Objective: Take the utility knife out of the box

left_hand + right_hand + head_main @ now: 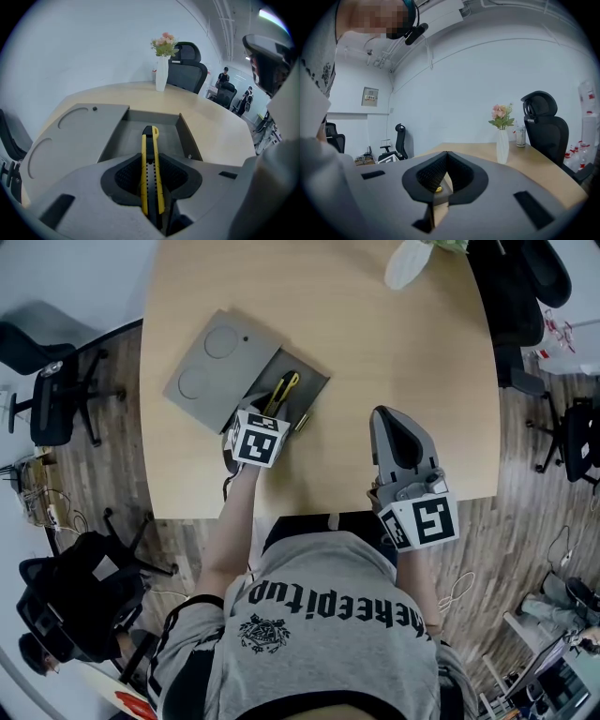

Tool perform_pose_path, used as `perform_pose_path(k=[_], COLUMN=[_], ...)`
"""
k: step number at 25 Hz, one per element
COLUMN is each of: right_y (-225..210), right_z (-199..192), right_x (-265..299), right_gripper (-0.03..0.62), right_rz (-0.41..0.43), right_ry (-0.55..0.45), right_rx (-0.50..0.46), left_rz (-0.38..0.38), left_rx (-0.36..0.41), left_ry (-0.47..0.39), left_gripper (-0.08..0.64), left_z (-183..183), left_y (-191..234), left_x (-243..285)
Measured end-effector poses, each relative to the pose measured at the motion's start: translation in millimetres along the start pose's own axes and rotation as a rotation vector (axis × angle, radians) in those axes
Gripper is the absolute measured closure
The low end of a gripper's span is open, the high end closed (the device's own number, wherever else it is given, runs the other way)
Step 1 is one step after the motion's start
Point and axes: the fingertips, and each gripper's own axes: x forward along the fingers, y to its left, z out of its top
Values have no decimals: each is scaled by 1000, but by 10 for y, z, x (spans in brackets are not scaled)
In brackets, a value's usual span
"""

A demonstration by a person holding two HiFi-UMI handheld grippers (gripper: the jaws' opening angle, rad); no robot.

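A yellow and black utility knife [283, 390] lies lengthwise in the open grey box [317, 382], whose slid-off lid [217, 360] rests to its left. In the left gripper view the knife [150, 159] runs straight between the dark pads, which close against its near half, inside the box [185, 136]. My left gripper [275, 411] [151, 190] reaches down into the box from the near side. My right gripper [381, 414] [446, 154] hovers over bare table to the right of the box, jaws together with nothing held.
A white vase of flowers [407, 263] [161, 74] [502, 145] stands at the table's far edge. Office chairs [52, 390] [516, 296] surround the round wooden table [403, 352]. The near table edge lies just in front of the person's body.
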Motion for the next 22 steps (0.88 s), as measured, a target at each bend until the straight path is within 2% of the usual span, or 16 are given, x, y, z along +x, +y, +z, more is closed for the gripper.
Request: perform_pose_path(k=[11, 22], right_y=[91, 251], right_z=[-20, 87], right_x=[12, -33], right_gripper=[586, 586], right_rz=[96, 230], right_ry=[6, 10], right_rx=[-25, -67], left_rz=[53, 106], left_rx=[-90, -185], left_ry=[-215, -480], left_gripper=[439, 439], left_z=[309, 653], left_y=[5, -200], left_x=[-561, -1376])
